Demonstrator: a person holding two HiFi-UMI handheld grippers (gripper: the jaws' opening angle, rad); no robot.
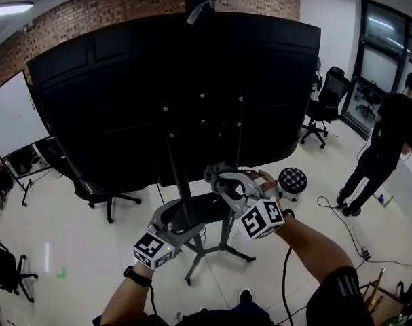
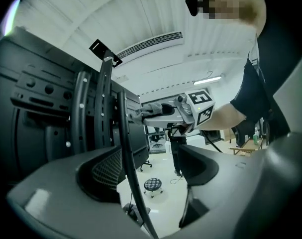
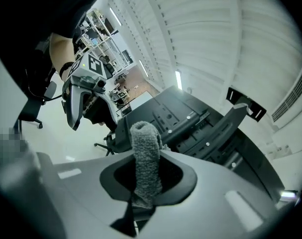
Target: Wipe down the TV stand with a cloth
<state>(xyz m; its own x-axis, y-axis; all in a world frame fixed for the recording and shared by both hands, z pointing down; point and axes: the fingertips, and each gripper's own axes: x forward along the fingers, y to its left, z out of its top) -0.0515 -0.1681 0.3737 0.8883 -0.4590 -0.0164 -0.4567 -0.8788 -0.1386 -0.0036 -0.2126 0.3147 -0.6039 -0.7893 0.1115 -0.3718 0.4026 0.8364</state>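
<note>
The TV stand's black uprights [image 1: 180, 175] carry a large black screen, seen from the back [image 1: 172, 94], over a legged base [image 1: 216, 250]. My right gripper [image 1: 222, 179] is raised in front of the uprights and shut on a grey cloth [image 1: 215, 174]. In the right gripper view the cloth [image 3: 146, 148] stands folded up between the jaws of the right gripper [image 3: 147, 176]. My left gripper [image 1: 173, 214] hangs lower and to the left, open. In the left gripper view a thin black upright [image 2: 125, 153] crosses in front of the wide-apart jaws of the left gripper [image 2: 151, 171], untouched.
A person in black [image 1: 389, 148] stands at the far right. Nearby are a checkered round stool [image 1: 292, 180], office chairs [image 1: 328, 100] at the back right, another chair [image 1: 104, 195] at the left, a whiteboard [image 1: 12, 121] and a cable on the floor [image 1: 351, 233].
</note>
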